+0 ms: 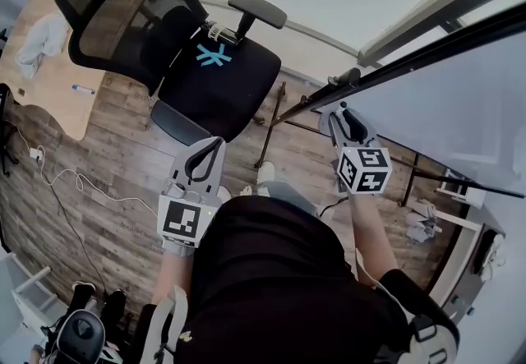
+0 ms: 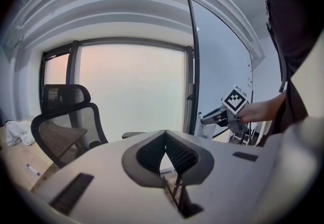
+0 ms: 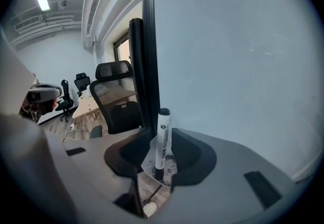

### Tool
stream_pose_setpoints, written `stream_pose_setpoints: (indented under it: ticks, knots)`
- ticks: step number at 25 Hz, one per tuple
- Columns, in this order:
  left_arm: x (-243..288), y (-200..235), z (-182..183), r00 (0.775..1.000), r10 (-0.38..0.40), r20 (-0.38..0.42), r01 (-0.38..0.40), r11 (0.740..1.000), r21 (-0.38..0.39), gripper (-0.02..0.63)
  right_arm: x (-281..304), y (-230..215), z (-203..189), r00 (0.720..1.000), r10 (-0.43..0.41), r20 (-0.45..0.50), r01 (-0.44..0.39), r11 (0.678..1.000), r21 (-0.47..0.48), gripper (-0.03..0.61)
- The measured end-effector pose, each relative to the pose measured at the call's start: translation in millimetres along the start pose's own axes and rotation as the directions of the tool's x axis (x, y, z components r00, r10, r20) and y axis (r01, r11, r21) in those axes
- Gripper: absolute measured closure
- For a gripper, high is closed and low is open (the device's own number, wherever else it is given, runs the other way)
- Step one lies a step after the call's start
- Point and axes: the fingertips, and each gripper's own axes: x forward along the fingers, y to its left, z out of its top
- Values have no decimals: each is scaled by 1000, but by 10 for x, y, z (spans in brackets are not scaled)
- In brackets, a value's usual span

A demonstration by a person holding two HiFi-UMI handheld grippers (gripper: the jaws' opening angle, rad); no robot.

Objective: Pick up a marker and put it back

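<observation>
Overhead, your right gripper (image 1: 343, 110) sits at the edge of the whiteboard (image 1: 460, 108); your left gripper (image 1: 214, 145) hangs well apart. Left gripper view: jaws clenched, empty. Right gripper view: jaws released, the marker (image 3: 163, 139) between them, pads clear of it.

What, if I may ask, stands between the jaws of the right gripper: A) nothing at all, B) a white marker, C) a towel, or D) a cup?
B: a white marker stands upright between the jaws of the right gripper, which stand apart on either side of it.
</observation>
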Motion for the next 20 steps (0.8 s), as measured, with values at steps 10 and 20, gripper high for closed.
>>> stream_pose_setpoints:
  ticks: [10, 20]
  knots:
    - [-115, 70, -13, 1000, 23, 2, -23, 999, -24, 607, 16, -11, 16, 999, -42, -34, 43, 998, 38, 478]
    - [-220, 113, -61, 1000, 8, 15, -8, 1000, -25, 607, -91, -40, 42, 997, -75, -6, 75, 994, 74, 502]
